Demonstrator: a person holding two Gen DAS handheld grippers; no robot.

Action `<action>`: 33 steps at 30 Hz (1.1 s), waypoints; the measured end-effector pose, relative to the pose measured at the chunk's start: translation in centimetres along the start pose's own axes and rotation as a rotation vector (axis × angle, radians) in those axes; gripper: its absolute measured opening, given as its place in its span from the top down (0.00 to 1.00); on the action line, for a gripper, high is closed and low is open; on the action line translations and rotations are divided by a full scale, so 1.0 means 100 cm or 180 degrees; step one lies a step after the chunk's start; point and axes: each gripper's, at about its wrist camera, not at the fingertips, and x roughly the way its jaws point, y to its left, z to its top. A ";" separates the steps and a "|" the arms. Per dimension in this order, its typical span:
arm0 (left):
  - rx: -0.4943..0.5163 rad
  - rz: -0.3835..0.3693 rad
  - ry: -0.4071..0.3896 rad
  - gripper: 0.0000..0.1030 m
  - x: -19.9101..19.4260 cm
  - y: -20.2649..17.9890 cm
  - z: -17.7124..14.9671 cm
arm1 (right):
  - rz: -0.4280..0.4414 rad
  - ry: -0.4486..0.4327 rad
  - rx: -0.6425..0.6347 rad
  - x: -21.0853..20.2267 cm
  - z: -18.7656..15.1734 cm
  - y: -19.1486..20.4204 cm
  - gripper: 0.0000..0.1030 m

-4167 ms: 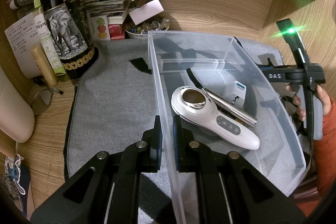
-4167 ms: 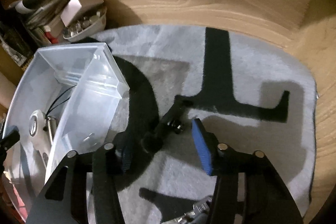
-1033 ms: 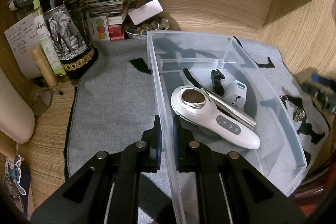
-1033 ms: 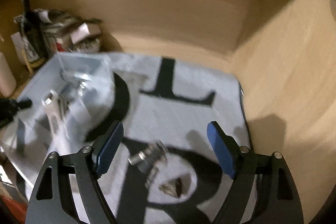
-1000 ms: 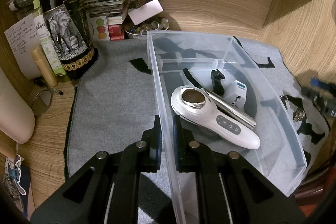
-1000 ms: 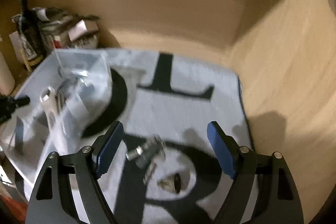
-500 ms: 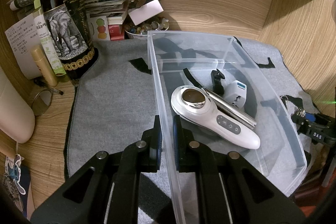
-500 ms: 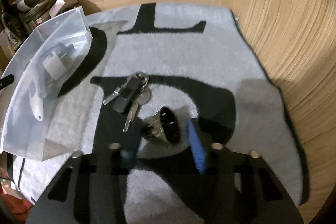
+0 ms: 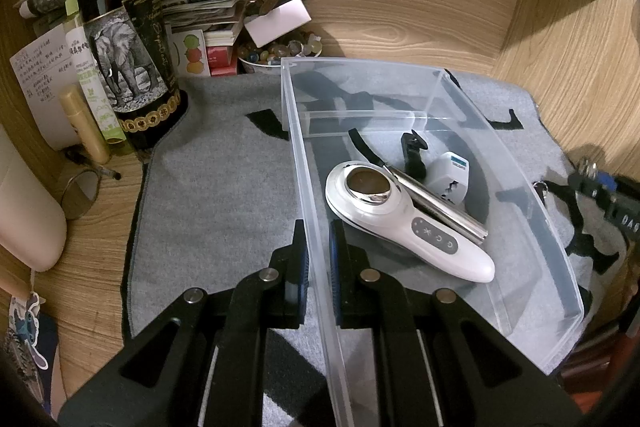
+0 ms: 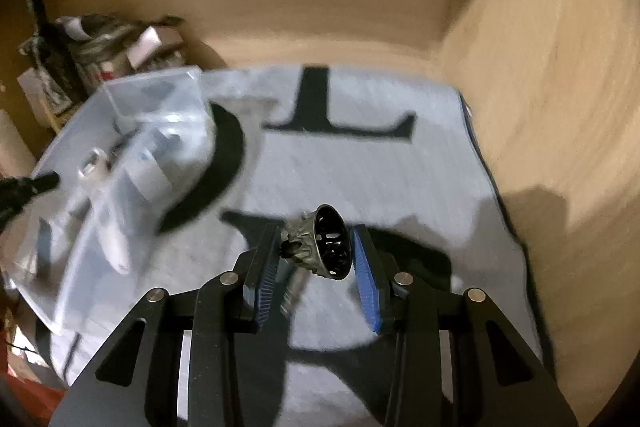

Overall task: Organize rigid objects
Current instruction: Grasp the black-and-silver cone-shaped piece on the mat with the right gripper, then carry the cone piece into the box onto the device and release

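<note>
My left gripper (image 9: 318, 251) is shut on the near left wall of the clear plastic bin (image 9: 532, 227). In the bin lie a white handheld device (image 9: 404, 223), a silver metal bar (image 9: 440, 203), a white plug adapter (image 9: 450, 177) and a small black clip (image 9: 412, 155). My right gripper (image 10: 316, 251) is shut on a small dark metal bell-shaped object (image 10: 324, 247) and holds it above the grey mat (image 10: 360, 167). The bin (image 10: 120, 163) lies to its left, blurred. The right gripper (image 9: 600, 191) also shows in the left wrist view, right of the bin.
A wine bottle with an elephant label (image 9: 124, 47), papers, small boxes and a bowl of beads (image 9: 276, 51) crowd the back left. A small round mirror (image 9: 80, 189) lies on the wood at left. Wooden walls close the back and right.
My right gripper has closed on the bell-shaped object and lifted it off the mat, away from the keys. My left gripper has stayed shut on the bin wall.
</note>
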 end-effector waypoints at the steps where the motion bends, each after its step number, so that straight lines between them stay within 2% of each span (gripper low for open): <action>1: -0.0009 -0.0009 -0.0001 0.91 0.000 0.001 0.000 | 0.0028 -0.0044 -0.0030 -0.002 0.005 0.004 0.68; 7: -0.0009 -0.0012 0.0000 0.91 0.000 0.001 -0.001 | 0.0280 -0.0338 -0.0300 -0.015 0.037 0.038 0.68; 13: -0.0013 -0.0020 -0.0002 0.91 0.000 0.001 -0.001 | 0.0504 -0.0430 -0.0609 -0.011 0.055 0.075 0.68; 19: -0.0017 -0.0024 -0.0005 0.91 -0.001 0.000 -0.001 | 0.0695 -0.0348 -0.0858 0.005 0.062 0.109 0.68; 24: -0.0019 -0.0024 -0.0007 0.90 -0.001 -0.001 -0.001 | 0.0783 -0.0117 -0.0994 0.029 0.063 0.129 0.68; 29: -0.0024 -0.0023 -0.0007 0.90 -0.001 -0.001 -0.001 | 0.0809 0.0066 -0.0981 0.043 0.062 0.135 0.67; 32: -0.0026 -0.0026 -0.0006 0.90 -0.001 -0.002 -0.001 | 0.0818 0.0027 -0.0964 0.037 0.062 0.132 0.65; 33: -0.0021 -0.0023 -0.0005 0.90 -0.001 -0.001 -0.001 | 0.0800 -0.0005 -0.0961 0.034 0.061 0.131 0.61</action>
